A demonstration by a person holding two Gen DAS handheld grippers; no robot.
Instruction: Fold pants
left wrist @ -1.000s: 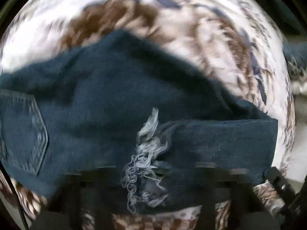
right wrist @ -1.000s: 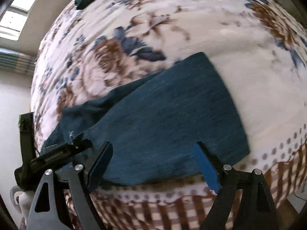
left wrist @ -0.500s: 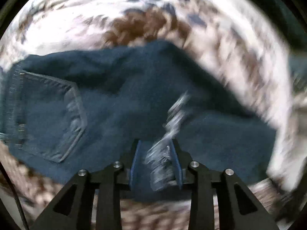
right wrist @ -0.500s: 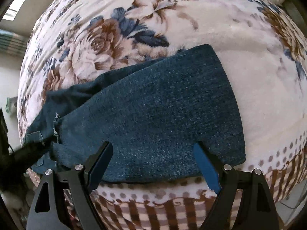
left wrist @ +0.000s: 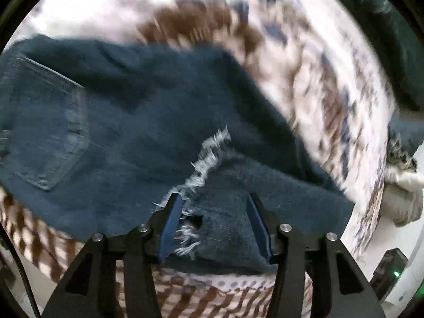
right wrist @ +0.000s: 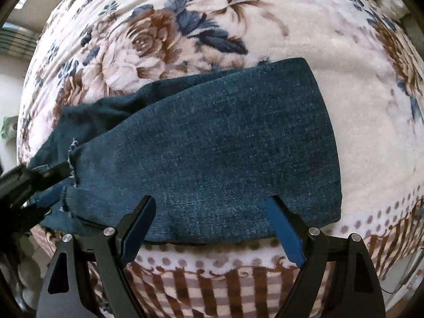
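Claws (left wrist: 214, 224) (right wrist: 210, 225) point steeply down over jeans (right wrist: 212, 153), both parted.

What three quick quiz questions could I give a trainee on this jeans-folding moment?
1. True or false: the right gripper is clamped on the jeans.
2. What lies between the left gripper's blue pads?
A. a belt
B. the frayed rip in the denim
C. bare blanket
3. Fill in: the jeans lie on a ____-patterned blanket.

Key:
1. False. Its jaws stand wide open over the pant leg, pressing nothing.
2. B. The jaws have just been opening, with the frayed denim between them and the pads clear of it.
3. Floral.
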